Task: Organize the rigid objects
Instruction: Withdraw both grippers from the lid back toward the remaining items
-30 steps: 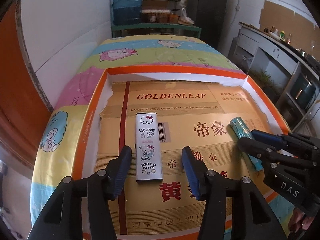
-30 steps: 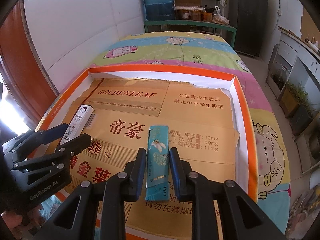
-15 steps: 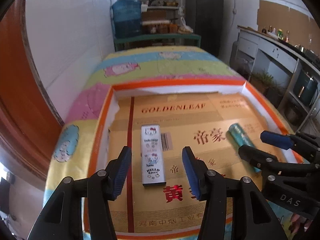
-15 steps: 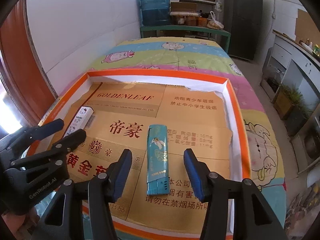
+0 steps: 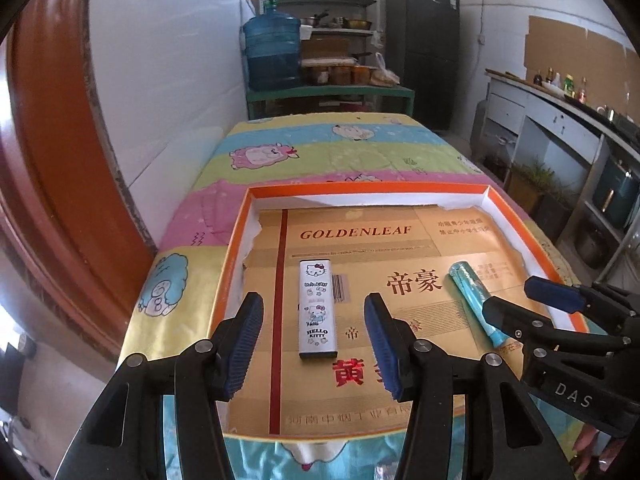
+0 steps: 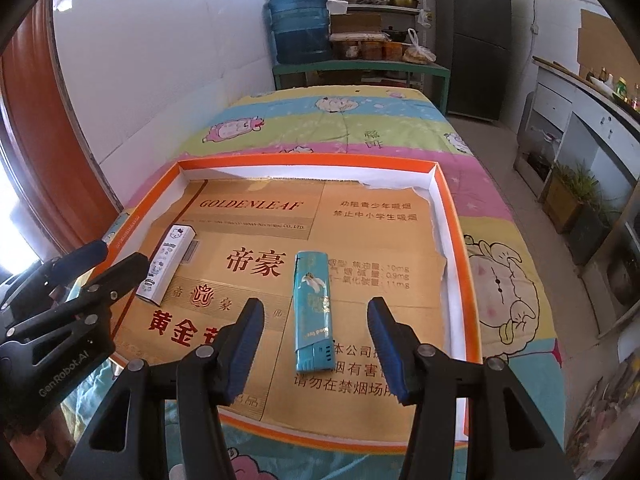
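Against the far wall, a dark fridge (image 6: 474,36), a green shelf rack (image 6: 360,68) of pots and jars, a blue water jug (image 6: 301,26) on its left end; along the right wall, a grey bench (image 5: 560,120) with bottles. Nearer, a bed under a cartoon quilt (image 6: 340,120), clear of clutter beyond the tray. On the quilt, a shallow orange-rimmed tray (image 6: 452,216) lined with gold GOLDENLEAF cardboard (image 6: 360,240). Flat on the cardboard, well apart: white Hello Kitty lighter (image 5: 317,309) on the left, teal lighter (image 6: 313,310) on the right. Left hand-held gripper (image 5: 312,344) raised over the white lighter, jaws spread, touching nothing; right hand-held gripper (image 6: 314,348) above the teal lighter, jaws just opened wide, pads off it. Nothing else in the tray between lighters and rim.
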### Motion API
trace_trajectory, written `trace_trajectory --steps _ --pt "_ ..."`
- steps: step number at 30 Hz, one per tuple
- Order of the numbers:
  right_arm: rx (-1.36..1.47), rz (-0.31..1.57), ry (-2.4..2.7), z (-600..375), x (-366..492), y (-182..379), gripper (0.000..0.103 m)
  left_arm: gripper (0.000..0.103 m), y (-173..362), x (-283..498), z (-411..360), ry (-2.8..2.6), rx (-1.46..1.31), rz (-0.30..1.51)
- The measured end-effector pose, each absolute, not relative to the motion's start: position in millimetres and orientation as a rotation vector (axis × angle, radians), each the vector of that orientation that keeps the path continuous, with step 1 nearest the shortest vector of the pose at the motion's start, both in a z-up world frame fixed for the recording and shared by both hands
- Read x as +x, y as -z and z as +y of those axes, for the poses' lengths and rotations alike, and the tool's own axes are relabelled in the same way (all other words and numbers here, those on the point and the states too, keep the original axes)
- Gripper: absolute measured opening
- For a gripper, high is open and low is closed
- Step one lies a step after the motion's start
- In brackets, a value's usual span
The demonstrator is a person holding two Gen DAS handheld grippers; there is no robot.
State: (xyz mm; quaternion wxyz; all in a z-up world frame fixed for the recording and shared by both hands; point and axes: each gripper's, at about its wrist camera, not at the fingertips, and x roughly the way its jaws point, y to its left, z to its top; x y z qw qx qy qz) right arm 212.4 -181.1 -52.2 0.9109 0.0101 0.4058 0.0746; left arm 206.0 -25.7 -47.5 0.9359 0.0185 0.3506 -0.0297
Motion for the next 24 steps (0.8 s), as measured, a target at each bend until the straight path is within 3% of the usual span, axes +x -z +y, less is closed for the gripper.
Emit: trace_trajectory --steps 24 --pt "0.043 0.795 -0.197 -176.3 162.6 23.0 0.053 0.054 15.6 157.0 -13.8 0.064 -0.033 0.661"
